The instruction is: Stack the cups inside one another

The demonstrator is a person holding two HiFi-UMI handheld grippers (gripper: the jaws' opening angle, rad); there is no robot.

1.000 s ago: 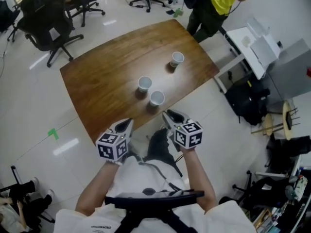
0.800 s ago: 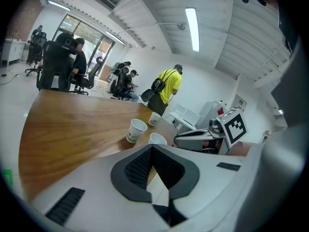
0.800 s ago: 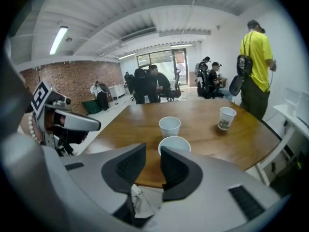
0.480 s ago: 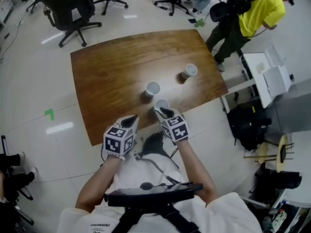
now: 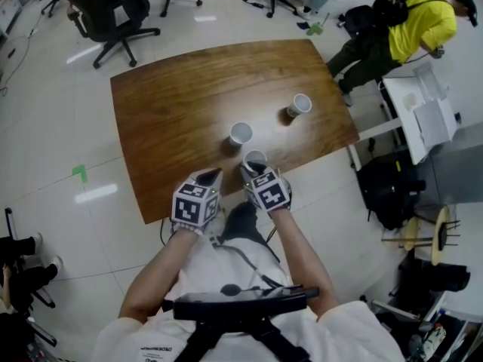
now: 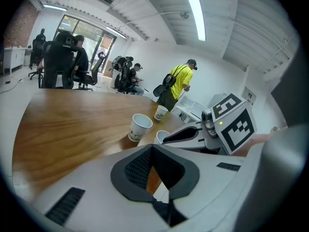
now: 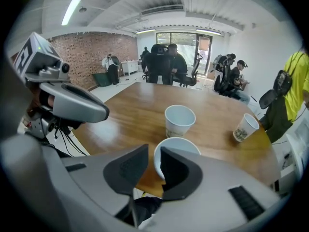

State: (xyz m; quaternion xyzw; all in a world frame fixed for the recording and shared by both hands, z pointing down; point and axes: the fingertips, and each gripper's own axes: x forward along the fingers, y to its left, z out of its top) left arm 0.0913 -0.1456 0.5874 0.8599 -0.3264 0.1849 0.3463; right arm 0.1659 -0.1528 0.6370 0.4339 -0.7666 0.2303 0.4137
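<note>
At table (image 7: 145, 105) edge, right gripper (image 7: 154, 147) just closing astride cup (image 7: 181, 144) rim, seemingly ungripped, left gripper (image 6: 152, 146) pinched together.

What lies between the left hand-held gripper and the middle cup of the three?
Only bare wooden table; the left gripper view shows nothing between the left hand-held gripper and the middle cup.

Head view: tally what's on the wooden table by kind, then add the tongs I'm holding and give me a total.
Paper cups: 3
Tongs: 2, left and right
Total: 5
</note>
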